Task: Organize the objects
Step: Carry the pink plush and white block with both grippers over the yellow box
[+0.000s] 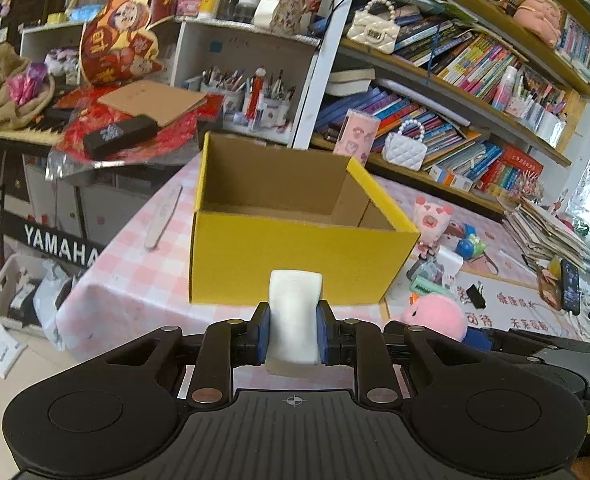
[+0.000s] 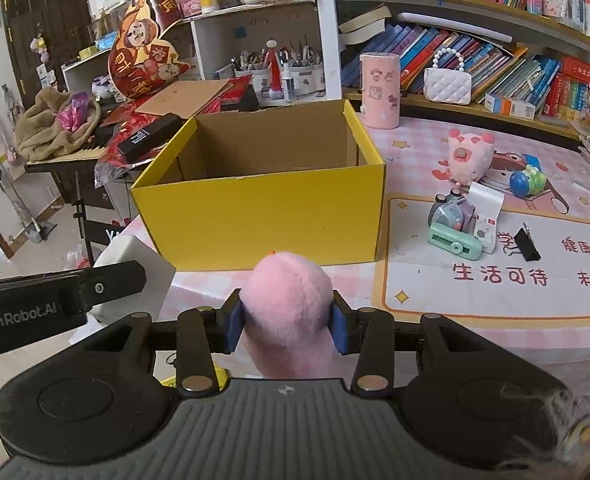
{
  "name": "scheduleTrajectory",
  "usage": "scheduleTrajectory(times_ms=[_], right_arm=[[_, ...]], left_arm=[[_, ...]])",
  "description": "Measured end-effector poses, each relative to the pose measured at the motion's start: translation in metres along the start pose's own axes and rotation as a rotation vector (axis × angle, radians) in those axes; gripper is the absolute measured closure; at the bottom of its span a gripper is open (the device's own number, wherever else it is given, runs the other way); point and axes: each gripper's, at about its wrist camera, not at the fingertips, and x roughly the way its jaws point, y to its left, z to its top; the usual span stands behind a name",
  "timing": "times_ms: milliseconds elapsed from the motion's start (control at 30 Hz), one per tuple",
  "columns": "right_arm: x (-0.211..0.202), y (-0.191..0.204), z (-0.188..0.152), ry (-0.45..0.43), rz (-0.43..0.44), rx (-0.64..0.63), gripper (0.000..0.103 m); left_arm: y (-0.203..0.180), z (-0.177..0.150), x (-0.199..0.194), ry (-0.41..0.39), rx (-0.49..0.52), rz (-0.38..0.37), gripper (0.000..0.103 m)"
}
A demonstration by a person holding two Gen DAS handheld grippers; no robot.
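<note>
The left gripper point(image 1: 293, 334) was clamped narrowly on a white block point(image 1: 295, 312), just in front of the yellow box point(image 1: 295, 256). Only the right wrist view showed the right gripper point(image 2: 288, 326) closed partway around a pink plush toy point(image 2: 289, 300) before that box, whose visible interior looked empty.

Through both wrist cameras I see matte black plastic tongs, left point(image 1: 293, 334) and right point(image 2: 287, 328), with blue rubber pads point(image 1: 263, 336), round brass-coloured pivot pins, ribbed grey housings and a small crosshair mark. White "GenRobot.AI" lettering marks the left unit's side.
</note>
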Motion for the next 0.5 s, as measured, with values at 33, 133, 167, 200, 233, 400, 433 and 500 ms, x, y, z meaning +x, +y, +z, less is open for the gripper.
scheduleTrajectory(times_ms=[33, 133, 167, 200, 233, 400, 433, 500], right_arm=[[0.000, 0.000, 0.002, -0.009, -0.002, -0.005, 0.063], [-0.002, 0.000, 0.012, -0.052, -0.003, -0.025, 0.063], [-0.002, 0.000, 0.017, -0.069, -0.002, -0.032, 0.063], [-0.001, 0.000, 0.022, -0.087, 0.000, -0.039, 0.063], [-0.001, 0.000, 0.028, -0.103, 0.001, -0.043, 0.063], [0.007, -0.002, 0.063, -0.194, 0.010, -0.060, 0.063], [0.010, -0.003, 0.071, -0.212, 0.013, -0.065, 0.063], [0.019, -0.004, 0.086, -0.236, 0.016, -0.077, 0.063]], left_arm=[[-0.001, 0.003, 0.000, -0.011, 0.008, -0.001, 0.081], [-0.003, 0.017, -0.001, -0.047, 0.027, 0.000, 0.081], [-0.004, 0.023, 0.000, -0.060, 0.031, 0.000, 0.081], [-0.005, 0.029, 0.001, -0.074, 0.033, 0.001, 0.081], [-0.005, 0.035, 0.002, -0.089, 0.033, 0.002, 0.081], [-0.006, 0.064, 0.016, -0.144, 0.025, 0.022, 0.081], [-0.006, 0.068, 0.020, -0.148, 0.024, 0.030, 0.081], [-0.006, 0.075, 0.033, -0.144, 0.025, 0.047, 0.081]])
